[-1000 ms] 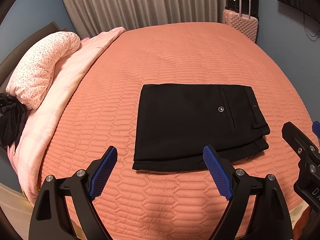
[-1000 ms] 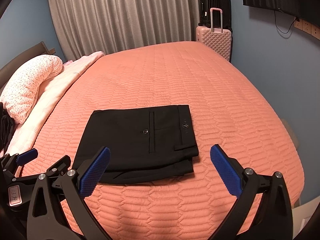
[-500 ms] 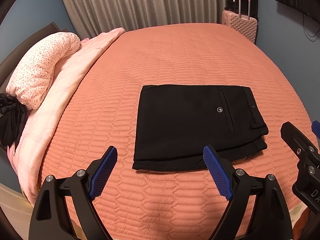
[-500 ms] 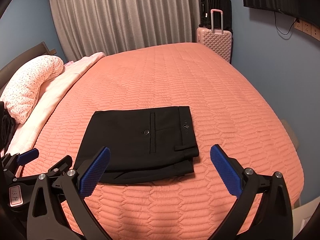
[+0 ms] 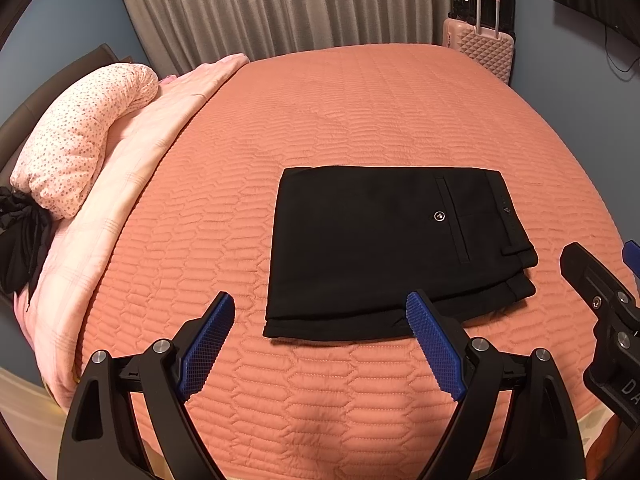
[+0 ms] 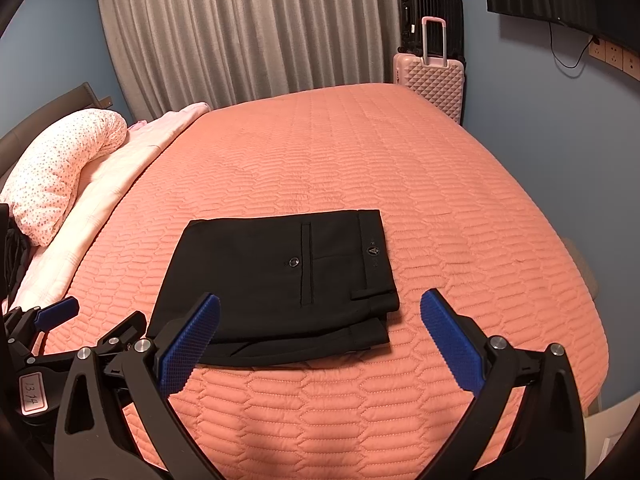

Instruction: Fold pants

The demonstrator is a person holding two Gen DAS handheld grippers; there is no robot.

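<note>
Almost nothing changed over the last second: folded black trousers (image 5: 392,248) lying untouched just ahead of both tongs. Left tongs (image 5: 320,346) and right tongs (image 6: 320,336) spread wide, empty. Folding apparently finished.

Folded black trousers (image 5: 384,248) lie on orange quilted bedspread (image 5: 360,112), approx mid-bed, waistband end to right. Left gripper (image 5: 320,344) w/ jaws spread hangs before trousers' near edge; right gripper (image 6: 320,338) likewise, further right, jaws apart. Spotted pink pillow (image 5: 84,140) on pale pink blanket (image 5: 132,184), far left. Pink hard-shell suitcase (image 6: 430,76) behind bed, right; black suitcase (image 6: 432,12) behind it. Grey pleated curtain (image 6: 248,32) at back.
</note>
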